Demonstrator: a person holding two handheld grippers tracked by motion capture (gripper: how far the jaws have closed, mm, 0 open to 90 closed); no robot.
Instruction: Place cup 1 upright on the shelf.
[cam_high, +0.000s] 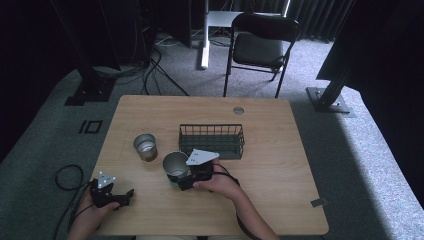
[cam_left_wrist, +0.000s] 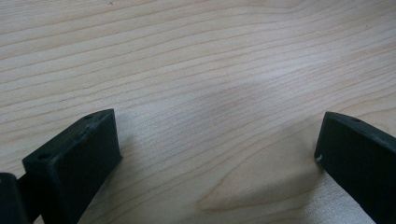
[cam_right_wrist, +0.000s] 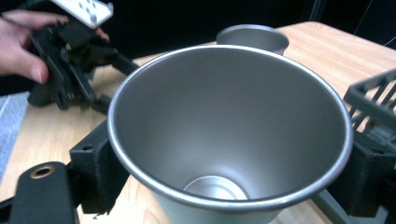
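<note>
Right gripper (cam_right_wrist: 229, 163) clamps silver metal cup (cam_right_wrist: 229, 126), frame centre | left gripper (cam_left_wrist: 215, 154) spread, idle | 2nd steel cup (cam_high: 145, 146) untouched | dark wire basket (cam_high: 212, 140) unfilled; placing likely remains.

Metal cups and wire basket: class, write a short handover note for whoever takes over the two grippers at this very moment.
Right gripper: shut on the near cup, jaws on either side of its wall; the cup is upright just in front of the wire basket.
Left gripper: open, holding nothing, low over the table at its near left corner.
Second cup: upright on the table, left of the basket, untouched.
Done: near cup gripped.
Left, probably: put both cups in the basket, which has nothing in it.
</note>
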